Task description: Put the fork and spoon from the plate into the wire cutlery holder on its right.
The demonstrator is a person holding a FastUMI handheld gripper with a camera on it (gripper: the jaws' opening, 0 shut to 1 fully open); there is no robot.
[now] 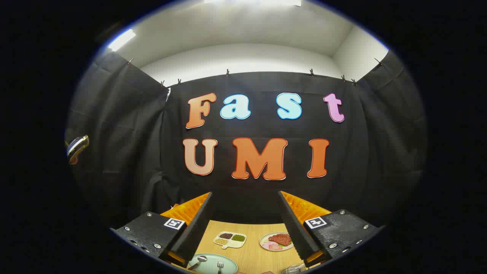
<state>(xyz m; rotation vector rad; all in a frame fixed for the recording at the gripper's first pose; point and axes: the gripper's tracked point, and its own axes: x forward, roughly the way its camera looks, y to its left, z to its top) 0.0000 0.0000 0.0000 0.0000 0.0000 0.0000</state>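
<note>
Table (pixel 251 255): plate (pixel 208 266) nearest, below the gripper (pixel 245 224) between its wide-spread fingers, bearing spoon (pixel 198 261) at left and fork (pixel 220 265) at right. Wire cutlery holder (pixel 293 269) to the plate's right, apart from it. Beyond: divided dish (pixel 229 239) at left, food plate (pixel 276 241) at right, booth wall behind both.
</note>
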